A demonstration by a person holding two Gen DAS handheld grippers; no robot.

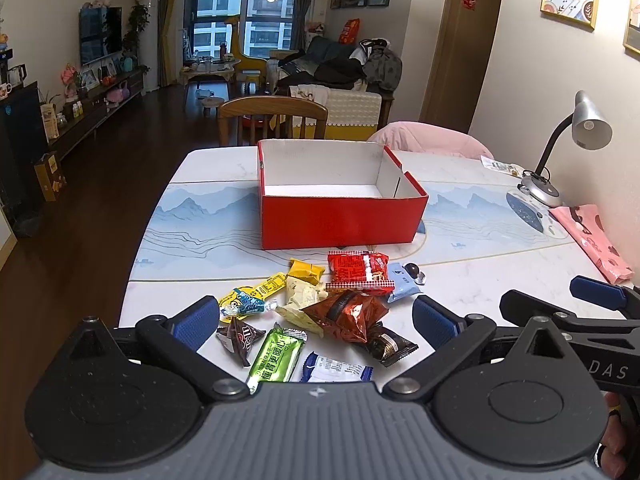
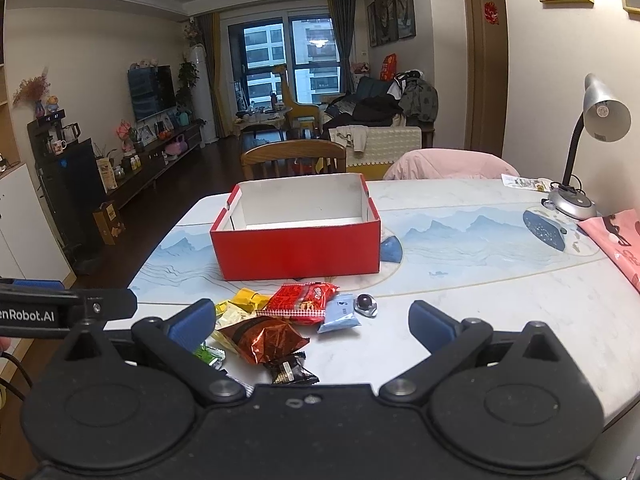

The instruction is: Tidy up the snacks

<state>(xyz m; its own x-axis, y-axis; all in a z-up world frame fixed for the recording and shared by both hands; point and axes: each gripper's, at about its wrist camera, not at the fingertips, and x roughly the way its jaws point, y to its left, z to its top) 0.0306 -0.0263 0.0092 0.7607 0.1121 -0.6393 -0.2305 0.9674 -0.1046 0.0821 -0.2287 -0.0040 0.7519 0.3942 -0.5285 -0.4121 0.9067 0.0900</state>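
Note:
An empty red box (image 1: 340,216) (image 2: 298,250) with a white inside stands open on the table. In front of it lies a heap of several snack packets: a red packet (image 1: 358,270) (image 2: 302,300), a crinkled copper-brown bag (image 1: 348,314) (image 2: 266,338), a green bar (image 1: 276,354), a yellow cube (image 1: 306,271) (image 2: 250,299), a pale blue packet (image 1: 404,282) (image 2: 340,314). My left gripper (image 1: 316,322) hovers open above the near side of the heap. Just right of the heap, my right gripper (image 2: 312,326) hovers open as well. Neither holds anything.
A silver desk lamp (image 1: 576,148) (image 2: 588,148) and a pink patterned bag (image 1: 592,240) (image 2: 616,240) sit at the table's right side. A wooden chair (image 1: 272,118) and a pink-draped chair (image 2: 452,164) stand behind the table. The table's left edge drops to dark floor.

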